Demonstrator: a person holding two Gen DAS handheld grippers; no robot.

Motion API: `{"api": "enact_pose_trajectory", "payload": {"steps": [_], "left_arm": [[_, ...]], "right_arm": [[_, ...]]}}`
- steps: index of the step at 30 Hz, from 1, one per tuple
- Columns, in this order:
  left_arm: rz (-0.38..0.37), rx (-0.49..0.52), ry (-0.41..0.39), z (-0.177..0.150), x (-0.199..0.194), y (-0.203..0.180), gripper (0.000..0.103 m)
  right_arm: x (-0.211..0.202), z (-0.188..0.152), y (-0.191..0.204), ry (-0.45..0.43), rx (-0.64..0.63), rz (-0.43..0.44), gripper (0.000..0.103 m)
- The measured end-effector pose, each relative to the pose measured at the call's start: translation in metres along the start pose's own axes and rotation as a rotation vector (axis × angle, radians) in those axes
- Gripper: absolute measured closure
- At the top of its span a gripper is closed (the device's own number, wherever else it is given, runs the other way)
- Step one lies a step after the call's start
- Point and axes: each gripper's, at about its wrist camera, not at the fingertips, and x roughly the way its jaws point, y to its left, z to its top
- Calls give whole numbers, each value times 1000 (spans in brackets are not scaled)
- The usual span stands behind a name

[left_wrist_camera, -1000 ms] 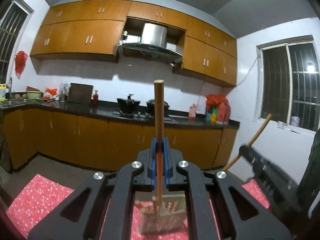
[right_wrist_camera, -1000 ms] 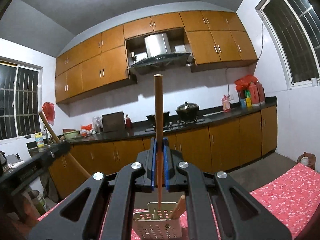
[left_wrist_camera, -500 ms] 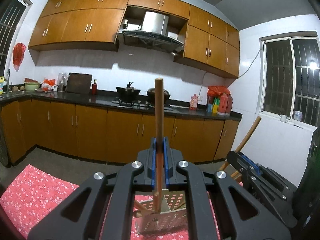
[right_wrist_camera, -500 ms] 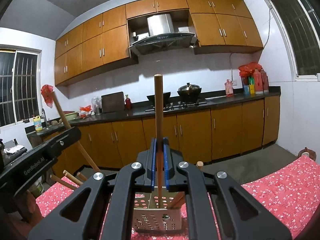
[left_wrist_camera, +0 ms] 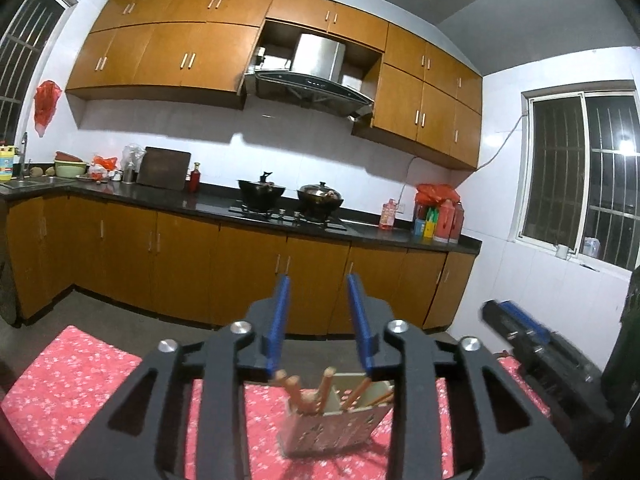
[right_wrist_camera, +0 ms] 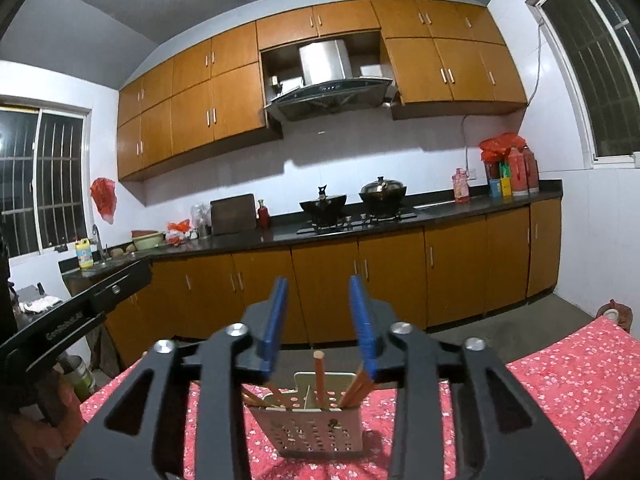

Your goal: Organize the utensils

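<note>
A beige perforated utensil holder (left_wrist_camera: 332,424) stands on the red flowered tablecloth (left_wrist_camera: 72,384), with several wooden sticks (left_wrist_camera: 325,388) upright in it. My left gripper (left_wrist_camera: 319,324) is open and empty, just above and behind the holder. The right wrist view shows the same holder (right_wrist_camera: 316,426) with wooden sticks (right_wrist_camera: 319,376) in it. My right gripper (right_wrist_camera: 318,322) is open and empty above it. Each gripper shows at the edge of the other's view: the right one (left_wrist_camera: 528,344) and the left one (right_wrist_camera: 80,308).
The table's red cloth (right_wrist_camera: 560,372) runs to both sides. Beyond it are wooden kitchen cabinets (left_wrist_camera: 180,264), a dark counter with pots (left_wrist_camera: 262,194) on a stove, and barred windows (left_wrist_camera: 580,184).
Both grippers opened and let go of their wooden sticks, which now stand in the holder. Both grippers have risen a little above it.
</note>
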Motion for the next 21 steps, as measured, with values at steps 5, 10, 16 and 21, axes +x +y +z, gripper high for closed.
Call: {"api": "enact_pose_trajectory", "payload": {"steps": [5,10,16,21], "left_arm": [[45,47,22,-15,-40,16,35],[106,140,45,-48,-84,22,5],[148,218,91,-89,-121,19,4],[171,194,117,-113,-140,18,4]], "right_arm": [[-32,-11,-4,8,-12,-18,15],[-62,-36,3,33,-68,-67,2],[-86,-71,17,111,-109,-86,2],[-106,-94,30,129,-170,-119,2]]}}
